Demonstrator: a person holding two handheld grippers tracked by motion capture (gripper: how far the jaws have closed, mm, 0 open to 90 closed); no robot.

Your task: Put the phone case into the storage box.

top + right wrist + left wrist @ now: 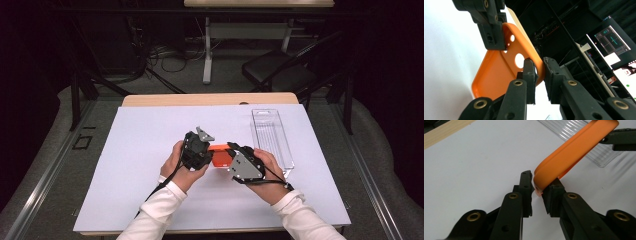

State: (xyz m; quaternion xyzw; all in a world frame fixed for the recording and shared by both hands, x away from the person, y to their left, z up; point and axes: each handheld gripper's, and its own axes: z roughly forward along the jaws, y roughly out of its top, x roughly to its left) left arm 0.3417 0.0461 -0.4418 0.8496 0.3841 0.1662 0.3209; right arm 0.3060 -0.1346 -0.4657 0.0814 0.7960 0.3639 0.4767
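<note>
An orange phone case (219,155) is held above the white surface (135,165) between both claws. The left claw (537,192) is closed on one corner of the case; the right claw (539,72) is pinched on the rim at the opposite end, near the camera cut-outs. The case has thus been lifted and is shared by both claws. Farther off, a clear plastic tray (272,137) lies empty on the surface; placing the case there is judged to remain undone.

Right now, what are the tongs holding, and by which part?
Both grip the orange phone case, lifted off the table: the right tongs clamp its rim near the camera cutouts, the left tongs pinch a corner edge.
</note>
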